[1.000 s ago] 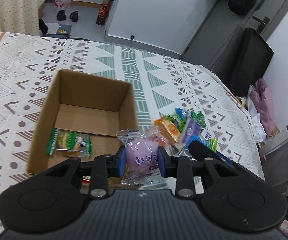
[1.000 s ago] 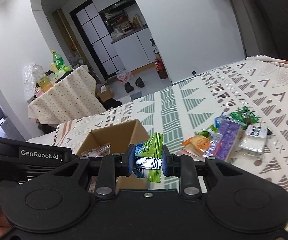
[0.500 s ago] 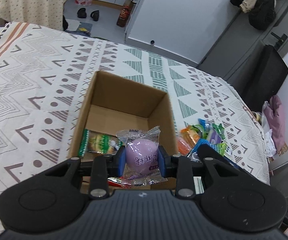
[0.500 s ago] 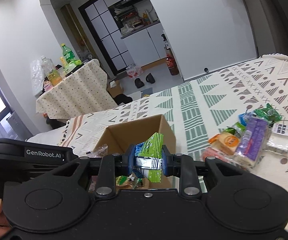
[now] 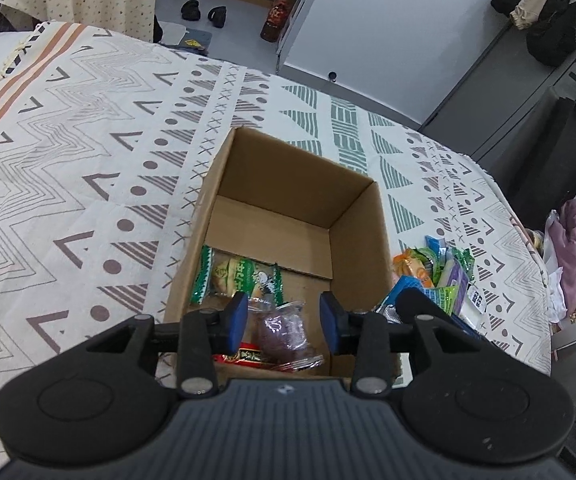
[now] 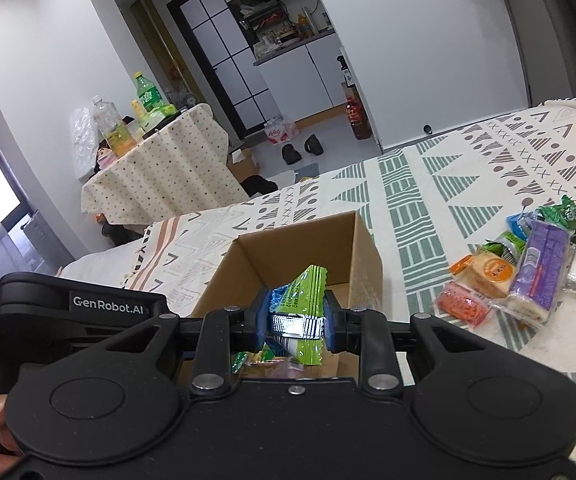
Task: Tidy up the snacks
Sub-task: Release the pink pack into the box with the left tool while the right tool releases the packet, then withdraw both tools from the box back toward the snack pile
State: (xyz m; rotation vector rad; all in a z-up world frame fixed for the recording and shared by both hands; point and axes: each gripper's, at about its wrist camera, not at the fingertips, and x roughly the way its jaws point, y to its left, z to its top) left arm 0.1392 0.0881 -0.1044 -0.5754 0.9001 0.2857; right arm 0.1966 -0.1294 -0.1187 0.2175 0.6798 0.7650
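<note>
A patterned cloth (image 5: 88, 152) covers the tabletop, which stretches broad and bare to the left of the one cardboard box (image 5: 364, 240), while the right edge falls away just past the pile of loose snacks (image 6: 528, 264). The box stands open-topped with its far half of floor uncovered; its near half holds three packets that can be counted from the left wrist view: a green-edged biscuit packet (image 5: 236, 276) lying flat against the left wall, a clear packet with a purple sweet (image 5: 278, 326), and part of a red wrapper (image 5: 248, 357) under it. The left gripper (image 5: 284, 322) hangs over the near rim of the box with its jaws spread wide and nothing between them; the purple sweet lies in the box below the gap. The right gripper (image 6: 295, 322) is also over the near rim, its jaws closed narrow on one lime-green packet (image 6: 302, 304) held upright above the box. In the pile beside the box, about eight packets show, overlapping, among them one orange packet (image 6: 488, 274) and one long purple one (image 6: 540, 268).
</note>
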